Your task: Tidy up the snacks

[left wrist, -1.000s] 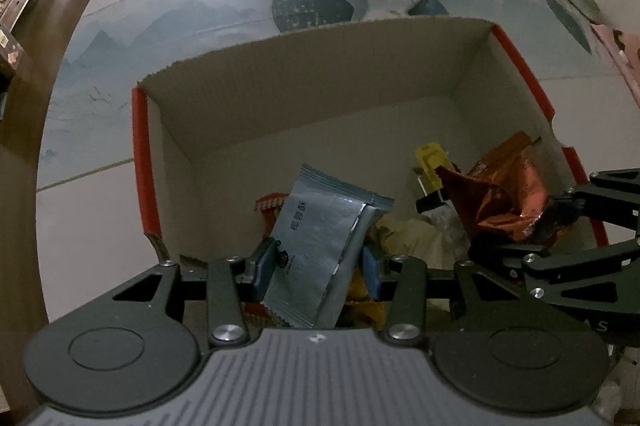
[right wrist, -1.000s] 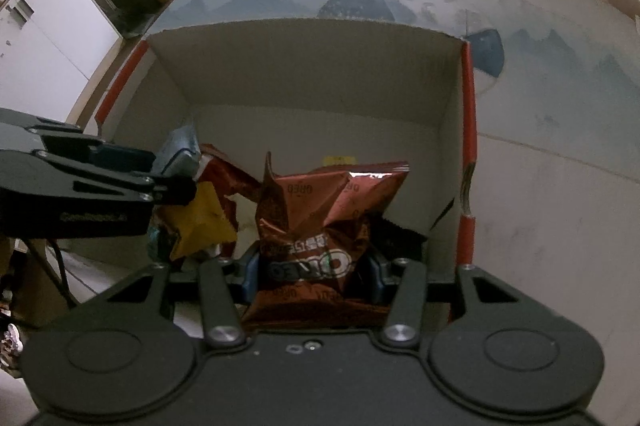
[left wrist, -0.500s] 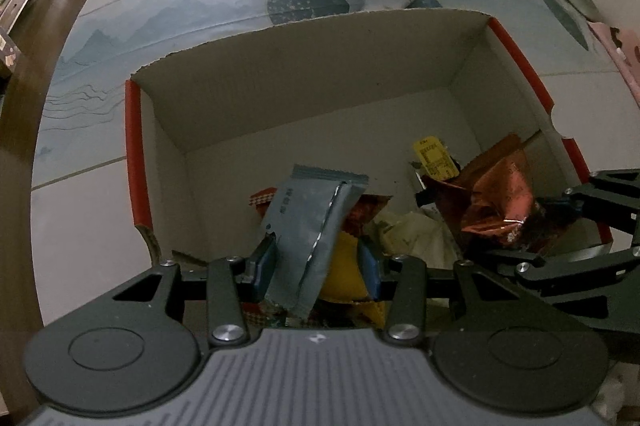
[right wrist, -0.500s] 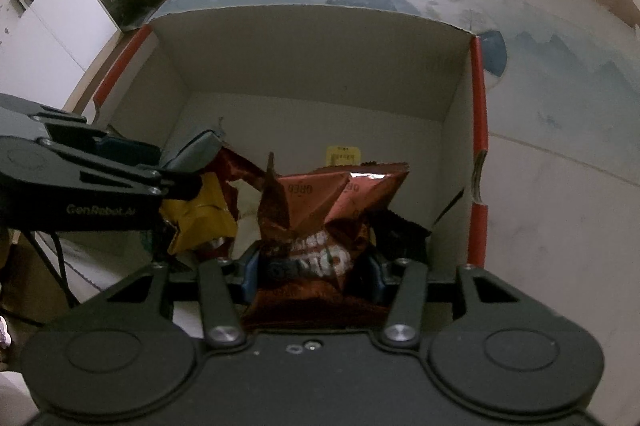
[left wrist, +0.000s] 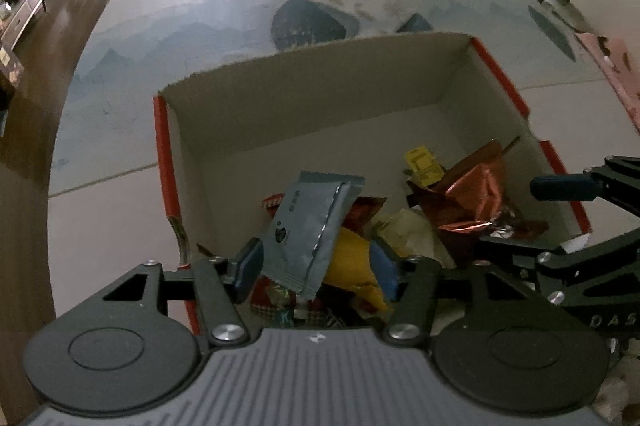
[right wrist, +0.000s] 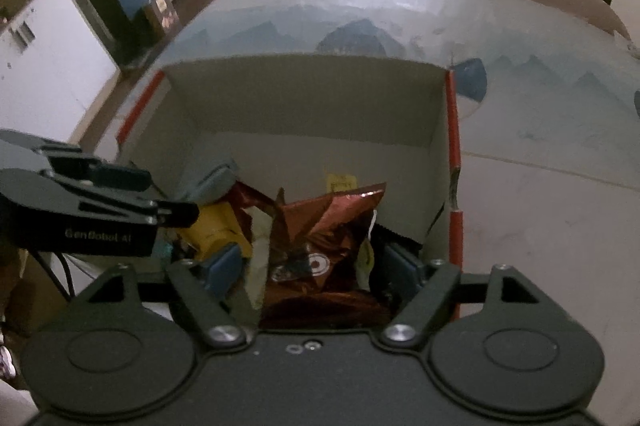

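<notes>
Left gripper [left wrist: 316,266] is standing open over the box's near edge, grey sachet [left wrist: 310,226] leaning on its left pad, loose. Right gripper [right wrist: 310,268] is also spread wide, red foil bag [right wrist: 326,234] sitting unclamped between the pads. Both snacks are lying on the near pile inside the cardboard box [left wrist: 320,98]. Judgement: person should be lifting both grippers straight up to avoid snagging packets; far half of the box is bare except a yellow tag [left wrist: 424,162].
</notes>
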Available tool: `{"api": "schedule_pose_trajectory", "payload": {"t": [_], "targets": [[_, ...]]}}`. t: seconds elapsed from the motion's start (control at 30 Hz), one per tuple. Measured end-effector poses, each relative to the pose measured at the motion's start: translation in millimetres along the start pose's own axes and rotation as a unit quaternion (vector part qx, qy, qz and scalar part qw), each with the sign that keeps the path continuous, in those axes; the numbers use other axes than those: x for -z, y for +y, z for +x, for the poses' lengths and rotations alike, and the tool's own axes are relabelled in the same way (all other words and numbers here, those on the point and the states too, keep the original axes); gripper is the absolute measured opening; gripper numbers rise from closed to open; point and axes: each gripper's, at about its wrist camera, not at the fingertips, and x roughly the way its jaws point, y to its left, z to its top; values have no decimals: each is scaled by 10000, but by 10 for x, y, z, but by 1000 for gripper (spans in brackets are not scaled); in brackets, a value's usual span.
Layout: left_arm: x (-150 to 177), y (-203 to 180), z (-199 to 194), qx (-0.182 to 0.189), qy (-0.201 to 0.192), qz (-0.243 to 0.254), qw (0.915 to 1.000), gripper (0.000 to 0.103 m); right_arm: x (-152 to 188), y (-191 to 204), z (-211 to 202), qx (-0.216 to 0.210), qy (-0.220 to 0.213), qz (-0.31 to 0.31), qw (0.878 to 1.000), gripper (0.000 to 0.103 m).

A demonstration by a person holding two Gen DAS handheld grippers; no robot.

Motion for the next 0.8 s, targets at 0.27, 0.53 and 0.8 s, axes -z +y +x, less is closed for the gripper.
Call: {"api": "schedule_pose_trajectory", "payload": {"t": [0.27, 0.53, 0.8], "targets": [[91, -6, -328, 7, -415, 85, 9991, 69, 82, 28, -353, -107, -594, 235, 9979, 92], [190, 25, -662, 138, -826, 87, 9964, 78, 162, 173, -613, 168, -1043, 246, 9941, 102], [300, 46, -887, 335, -1065, 90, 9937, 86, 253, 212, -783, 264, -1475, 730, 9860, 103]]}}
